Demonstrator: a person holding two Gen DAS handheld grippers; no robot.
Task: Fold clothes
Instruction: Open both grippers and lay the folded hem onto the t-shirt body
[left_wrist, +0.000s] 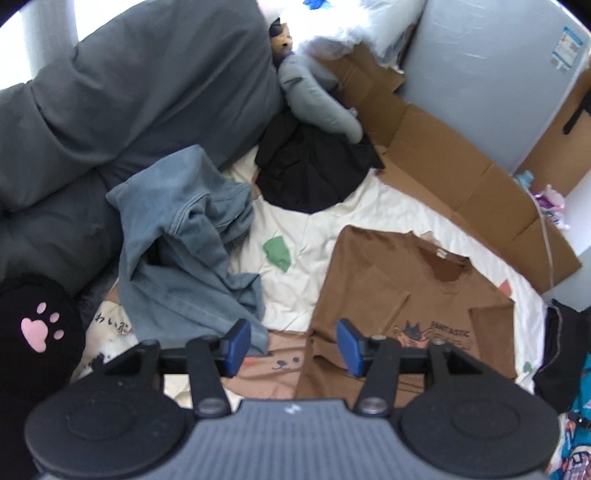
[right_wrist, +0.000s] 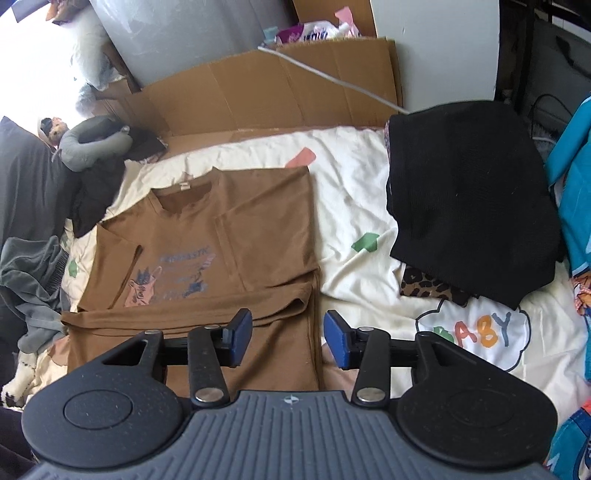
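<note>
Brown T-shirt (right_wrist: 236, 236): hem hidden under right gripper (right_wrist: 287, 341) body; chest print blurred, wording unreadable. Leopard-print cloth (right_wrist: 430, 288) mostly covered by black garment (right_wrist: 469, 199). Blue patterned fabric (right_wrist: 570, 177) cut by right edge, type indeterminate

brown T-shirt (right_wrist: 236, 236) | lies flat on the bed, print side up (a cartoon graphic with blue lettering), neck toward the far edge | both sleeves folded in over the chest | bottom hem creased in a ridge toward the near edge || blue-grey garment (left_wrist: 192, 236) | crumpled in a heap at the bed's left side
</note>
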